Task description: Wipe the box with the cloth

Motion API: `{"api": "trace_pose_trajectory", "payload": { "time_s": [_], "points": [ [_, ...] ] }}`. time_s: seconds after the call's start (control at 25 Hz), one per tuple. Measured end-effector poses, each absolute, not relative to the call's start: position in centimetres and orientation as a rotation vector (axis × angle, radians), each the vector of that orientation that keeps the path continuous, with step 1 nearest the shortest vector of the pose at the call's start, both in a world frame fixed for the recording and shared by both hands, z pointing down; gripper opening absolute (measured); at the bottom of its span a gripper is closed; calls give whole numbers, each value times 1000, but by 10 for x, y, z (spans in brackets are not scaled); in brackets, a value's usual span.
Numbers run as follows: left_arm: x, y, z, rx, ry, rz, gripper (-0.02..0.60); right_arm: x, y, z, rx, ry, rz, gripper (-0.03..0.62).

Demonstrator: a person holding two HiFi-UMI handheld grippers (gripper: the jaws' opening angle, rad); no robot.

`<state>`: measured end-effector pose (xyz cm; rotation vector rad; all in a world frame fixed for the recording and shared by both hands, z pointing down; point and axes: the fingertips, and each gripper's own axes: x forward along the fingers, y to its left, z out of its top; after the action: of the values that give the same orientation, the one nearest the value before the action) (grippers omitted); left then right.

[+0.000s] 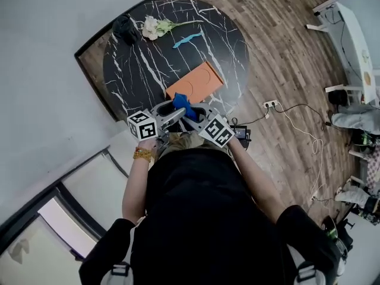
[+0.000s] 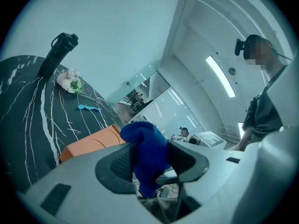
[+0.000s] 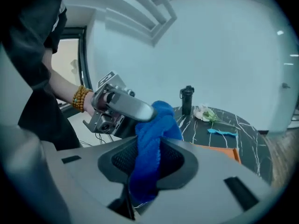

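The right gripper (image 3: pixel 148 160) is nearly closed and pinches the blue cloth (image 3: pixel 156 120), which bunches above its jaws and hangs down below them. The left gripper (image 2: pixel 150 164) faces it with jaws spread wide; the same cloth sits between them, but the pads do not press on it. Both grippers meet over the near edge of the round black marble table (image 1: pixel 136 70). The orange box (image 1: pixel 195 83) lies flat just beyond the cloth, by that near edge. At the far edge lie a flower (image 1: pixel 151 27), a black bottle (image 1: pixel 126 28) and a light blue strip (image 1: pixel 187 39).
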<state>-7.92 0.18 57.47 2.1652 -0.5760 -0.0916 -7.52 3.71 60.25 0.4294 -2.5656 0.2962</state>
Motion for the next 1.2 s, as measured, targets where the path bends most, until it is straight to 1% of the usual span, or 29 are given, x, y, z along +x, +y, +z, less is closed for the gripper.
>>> {"api": "trace_pose_trajectory", "payload": {
  "time_s": [0.04, 0.12, 0.16, 0.24, 0.36, 0.52, 0.68, 0.76, 0.84, 0.92, 1.0, 1.2],
  "points": [
    [-78, 2, 573, 2145, -562, -123, 194, -78, 39, 601, 413, -2559, 265, 95],
    [-80, 2, 567, 2093, -540, -226, 109, -81, 42, 597, 395, -2561, 241, 95],
    [-84, 2, 563, 2068, -542, -280, 83, -82, 43, 595, 389, -2574, 268, 95],
    [-94, 3, 558, 2041, -575, -371, 67, -83, 41, 590, 379, -2609, 409, 95],
    [-107, 0, 548, 2008, -635, -522, 57, -83, 31, 575, 368, -2663, 601, 107],
    [-115, -5, 536, 1974, -676, -657, 55, -79, 23, 560, 301, -2720, 662, 118],
    [-123, -12, 528, 1943, -710, -777, 55, -79, 11, 542, 178, -2784, 1072, 118],
    [-121, -17, 524, 1939, -719, -815, 54, -79, 1, 541, 150, -2785, 1157, 117],
    [-111, -21, 520, 1952, -726, -813, 54, -77, -4, 543, 124, -2782, 1064, 115],
    [-103, -28, 523, 1948, -758, -813, 54, -72, -12, 545, 96, -2782, 956, 84],
    [-98, -38, 532, 1935, -838, -786, 54, -62, -23, 552, 84, -2760, 875, 72],
    [-71, -54, 570, 1858, -1201, -559, 74, -4, -68, 587, 124, -2627, 592, 69]
  ]
}}
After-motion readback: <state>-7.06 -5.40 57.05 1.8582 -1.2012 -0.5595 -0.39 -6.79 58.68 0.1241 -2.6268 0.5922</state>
